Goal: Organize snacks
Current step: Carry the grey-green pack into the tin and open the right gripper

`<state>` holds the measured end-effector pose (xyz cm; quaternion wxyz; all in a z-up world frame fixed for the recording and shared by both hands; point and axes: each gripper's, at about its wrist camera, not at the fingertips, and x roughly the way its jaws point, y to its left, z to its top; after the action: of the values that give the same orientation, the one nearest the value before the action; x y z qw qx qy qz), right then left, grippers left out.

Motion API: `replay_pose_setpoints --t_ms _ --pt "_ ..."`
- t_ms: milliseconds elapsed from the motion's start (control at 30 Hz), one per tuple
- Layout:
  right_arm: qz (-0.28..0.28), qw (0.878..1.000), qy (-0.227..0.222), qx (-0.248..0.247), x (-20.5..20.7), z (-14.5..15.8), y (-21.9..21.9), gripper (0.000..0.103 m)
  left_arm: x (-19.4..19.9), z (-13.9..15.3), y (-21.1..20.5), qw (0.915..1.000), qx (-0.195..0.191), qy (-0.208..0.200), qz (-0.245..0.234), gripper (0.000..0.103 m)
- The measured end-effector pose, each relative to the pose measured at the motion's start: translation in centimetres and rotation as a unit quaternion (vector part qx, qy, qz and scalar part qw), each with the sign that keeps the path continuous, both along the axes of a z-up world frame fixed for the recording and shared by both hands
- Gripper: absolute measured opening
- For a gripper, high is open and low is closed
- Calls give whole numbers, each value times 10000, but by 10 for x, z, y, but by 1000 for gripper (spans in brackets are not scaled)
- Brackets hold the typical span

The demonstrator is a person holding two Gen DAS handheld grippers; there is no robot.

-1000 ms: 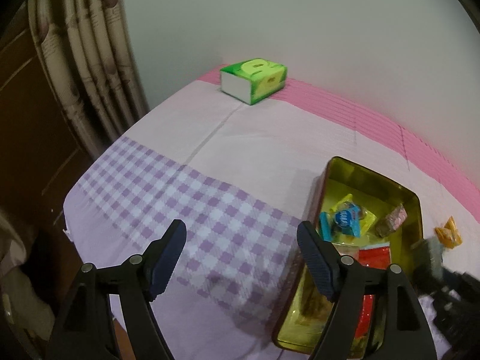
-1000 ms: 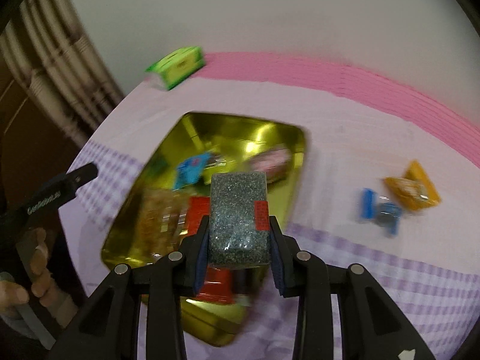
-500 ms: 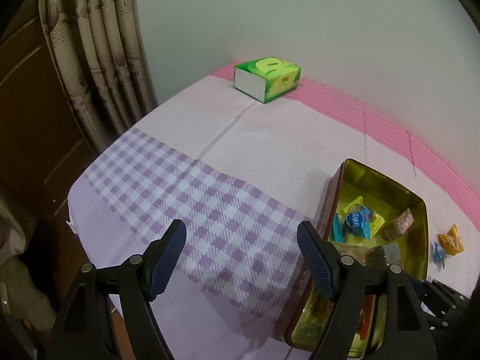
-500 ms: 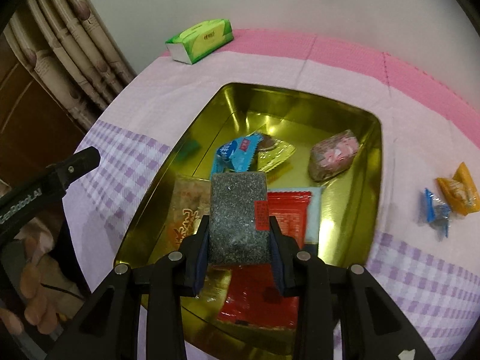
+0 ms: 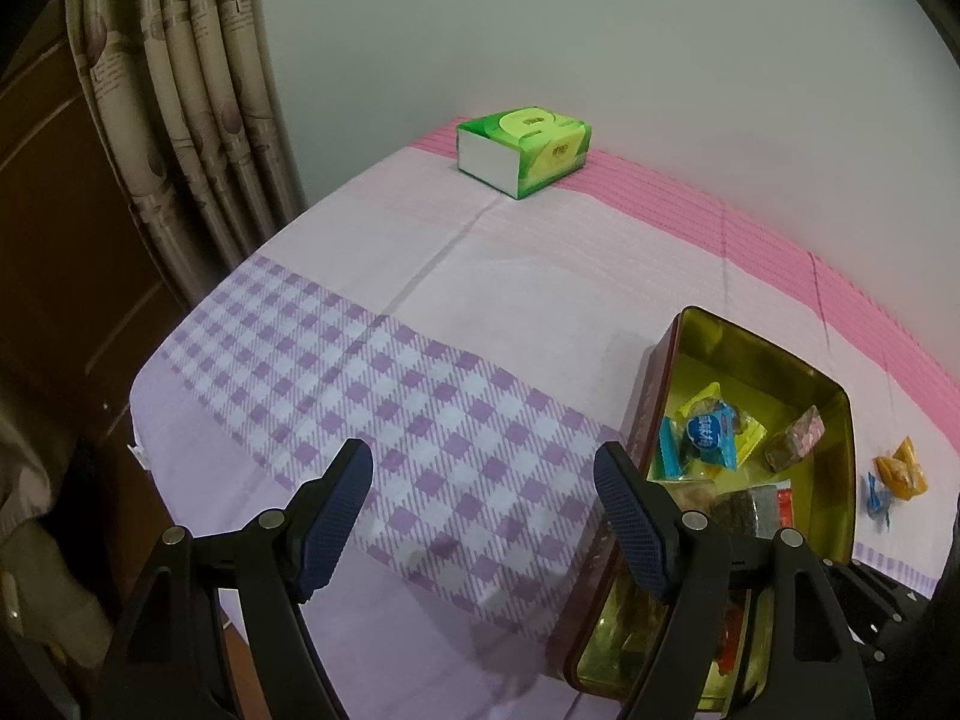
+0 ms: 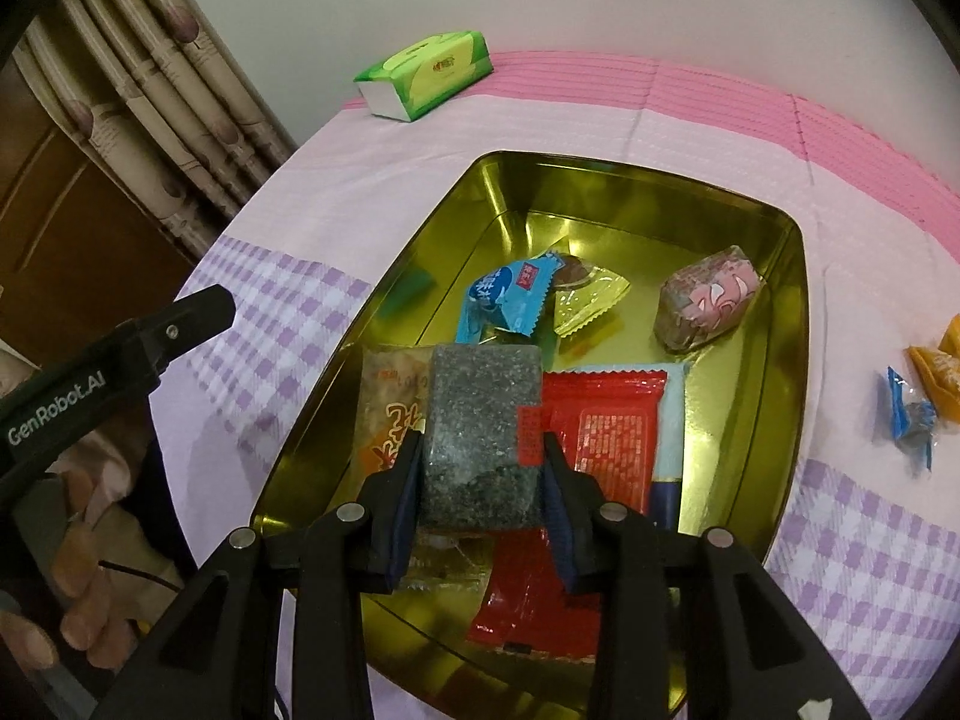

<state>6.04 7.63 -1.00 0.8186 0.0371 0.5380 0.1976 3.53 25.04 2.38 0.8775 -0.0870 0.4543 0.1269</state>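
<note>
between the pads of my right gripper [image 6: 483,483] i am clenching a dark speckled snack bar [image 6: 483,426], and i am holding it over the near half of the gold tin [image 6: 801,324]. under it a red packet [image 6: 600,426] is lying flat beside an orange-lettered clear packet [image 6: 390,414]. beyond those, a blue wrapped candy [image 6: 510,294] is overlapping a yellow-edged wrapper [image 6: 591,300], and a pink wrapped block [image 6: 708,297] is sitting toward the tin's right wall. just off the tin to the right, a small blue candy [image 6: 906,414] and an orange candy [image 6: 942,372] are waiting side by side on the cloth. my left gripper [image 5: 483,519] is hanging spread wide with nothing between its pads, over the purple checked tablecloth [image 5: 384,396] just left of the tin. far back, a green tissue box [image 5: 525,147] is sitting on the pink stripe near the wall, and a curtain [image 5: 180,114] is hanging at the left.
</note>
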Motion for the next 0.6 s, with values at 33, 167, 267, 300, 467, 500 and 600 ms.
replay_pose_setpoints --t_ms 33,167,267,300,467,500,600 --pt "8 10000 1 12 0 0 0 36 0 0 0 10000 -6 -3 2 77" --pt "3 10000 -18 22 -3 2 -1 39 0 -1 -1 10000 -11 25 -9 77" --pt "13 10000 -50 4 -5 3 -2 41 1 -3 -1 10000 -40 52 -15 77" --pt "14 10000 -74 -12 -6 4 -2 41 1 -2 -2 10000 -35 45 -13 77" --pt "37 9995 -301 -114 -8 15 -4 44 1 -3 -2 10000 -42 47 -17 77" --pt "35 9994 -334 -102 -8 17 -6 44 1 -2 -1 10000 -37 50 -18 77" --pt "6 9991 -426 -64 -8 25 -12 45 0 -2 -2 10000 -32 42 -16 77"
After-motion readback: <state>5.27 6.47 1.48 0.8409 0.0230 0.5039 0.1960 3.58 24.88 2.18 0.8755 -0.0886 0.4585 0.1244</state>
